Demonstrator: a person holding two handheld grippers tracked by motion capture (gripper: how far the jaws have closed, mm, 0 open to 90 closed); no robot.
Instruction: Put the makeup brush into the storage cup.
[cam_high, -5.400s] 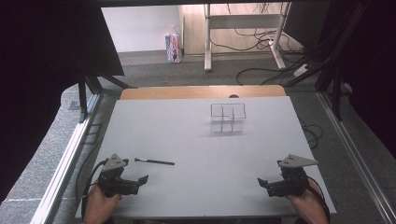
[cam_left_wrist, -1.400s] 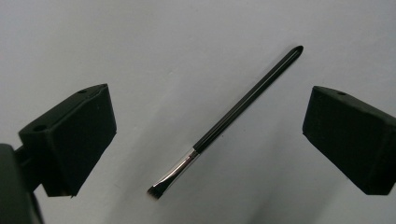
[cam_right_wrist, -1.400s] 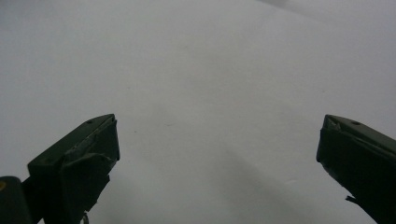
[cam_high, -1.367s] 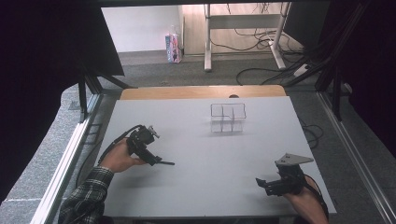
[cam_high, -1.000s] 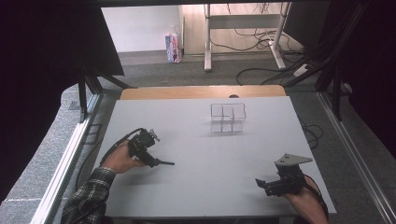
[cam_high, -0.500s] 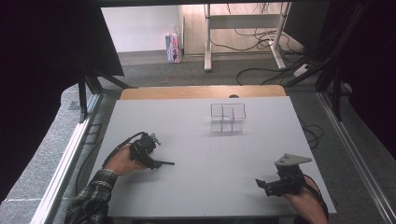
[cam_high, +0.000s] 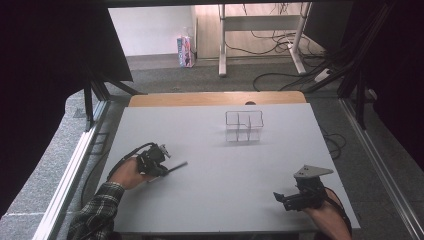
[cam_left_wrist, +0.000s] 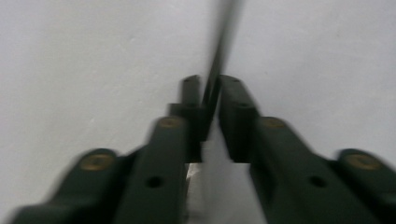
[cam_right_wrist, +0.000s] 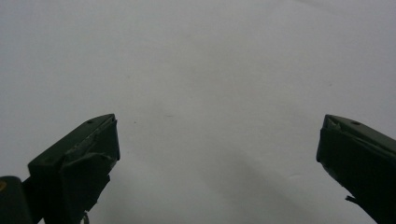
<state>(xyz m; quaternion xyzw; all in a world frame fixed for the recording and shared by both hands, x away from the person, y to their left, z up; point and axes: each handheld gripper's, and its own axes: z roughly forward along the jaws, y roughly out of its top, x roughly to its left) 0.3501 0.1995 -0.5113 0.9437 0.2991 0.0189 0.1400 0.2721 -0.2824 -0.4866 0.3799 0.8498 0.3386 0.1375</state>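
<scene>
Nearest the person, well to the near right of the clear divided rack, the right tongs sat low over the grey bench with their jaws spread wide apart on nothing. Farther in, to the rack's near left, the left tongs were clamped on a thin dark rod, whose free end pointed toward the rack. The rack itself stood toward the bench's far edge.

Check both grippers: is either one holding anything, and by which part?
The left gripper is shut on a thin dark pen-like stick, gripping one end so the rest projects past the jaws. The right gripper is open and holds nothing.
</scene>
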